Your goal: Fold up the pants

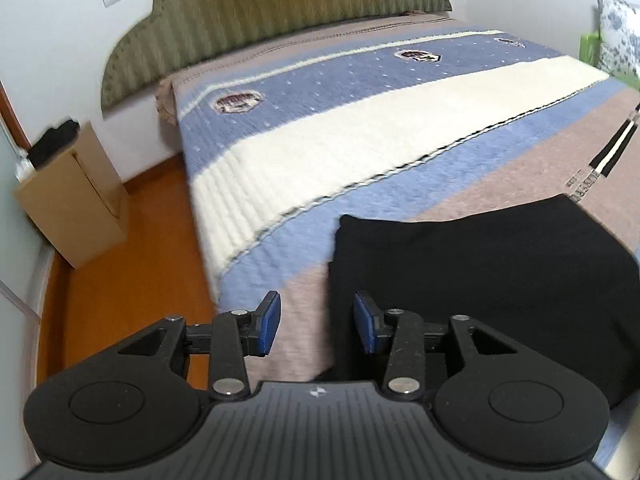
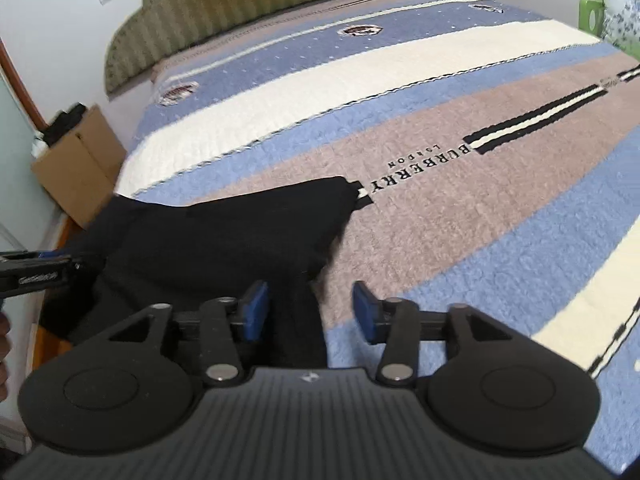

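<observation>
Black pants (image 1: 480, 272) lie in a folded bundle on the striped bedspread (image 1: 360, 128) near the bed's left edge. My left gripper (image 1: 316, 322) is open, hovering over the bundle's left edge with nothing between its blue pads. In the right wrist view the pants (image 2: 224, 236) spread from the left edge toward the middle of the bed. My right gripper (image 2: 310, 312) is open above the pants' right edge. The left gripper (image 2: 36, 270) also shows at the far left of that view, by the pants' left side.
A green padded headboard (image 1: 280, 12) backs the bed. A cardboard box (image 1: 72, 196) with dark cloth on top stands on the orange floor (image 1: 140, 260) left of the bed. A floral pillow (image 1: 620, 36) and a green object (image 2: 590, 14) sit at the far right.
</observation>
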A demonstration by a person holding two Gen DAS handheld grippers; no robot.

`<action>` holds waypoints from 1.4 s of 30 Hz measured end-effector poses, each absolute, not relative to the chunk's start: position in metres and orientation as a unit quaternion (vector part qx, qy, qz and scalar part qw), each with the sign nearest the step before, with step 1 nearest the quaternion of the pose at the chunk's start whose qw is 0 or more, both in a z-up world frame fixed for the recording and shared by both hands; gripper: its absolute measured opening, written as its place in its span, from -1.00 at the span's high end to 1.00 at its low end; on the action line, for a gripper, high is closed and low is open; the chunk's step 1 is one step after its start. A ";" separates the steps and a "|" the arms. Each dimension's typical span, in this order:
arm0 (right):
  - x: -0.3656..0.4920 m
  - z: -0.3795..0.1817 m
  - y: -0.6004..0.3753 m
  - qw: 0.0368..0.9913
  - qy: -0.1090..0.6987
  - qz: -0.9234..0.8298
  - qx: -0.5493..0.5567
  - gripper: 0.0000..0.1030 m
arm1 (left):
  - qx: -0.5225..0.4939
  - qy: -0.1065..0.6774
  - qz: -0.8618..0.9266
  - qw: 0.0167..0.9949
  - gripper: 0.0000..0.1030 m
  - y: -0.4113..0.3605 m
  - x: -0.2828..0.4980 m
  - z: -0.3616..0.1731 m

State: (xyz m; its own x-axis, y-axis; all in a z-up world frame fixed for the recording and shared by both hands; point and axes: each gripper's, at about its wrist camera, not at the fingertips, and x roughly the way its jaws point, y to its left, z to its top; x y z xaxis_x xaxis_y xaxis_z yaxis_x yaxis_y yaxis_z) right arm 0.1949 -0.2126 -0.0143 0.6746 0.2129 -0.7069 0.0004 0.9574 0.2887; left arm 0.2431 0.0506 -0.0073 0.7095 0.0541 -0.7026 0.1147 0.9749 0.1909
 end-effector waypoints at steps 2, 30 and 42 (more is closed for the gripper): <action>0.187 -0.018 -0.218 0.900 0.402 0.069 0.154 -0.36 | 0.079 0.393 -0.056 0.915 0.23 0.063 0.237 -0.002; 0.080 0.019 -0.184 0.934 0.342 0.022 0.105 -0.68 | 0.063 0.329 -0.056 0.941 0.17 0.044 0.134 0.054; 0.026 0.072 -0.127 0.974 0.223 -0.048 0.001 -1.00 | 0.078 0.289 -0.023 0.954 -0.52 0.011 0.094 0.059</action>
State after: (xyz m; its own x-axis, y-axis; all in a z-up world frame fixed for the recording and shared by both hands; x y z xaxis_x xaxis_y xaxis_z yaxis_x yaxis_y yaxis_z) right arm 0.0258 -0.1272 0.0717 0.8961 -0.0940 -0.4338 0.0946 0.9953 -0.0202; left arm 0.0942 0.0113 0.0594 0.8321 0.0003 -0.5547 0.0898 0.9867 0.1352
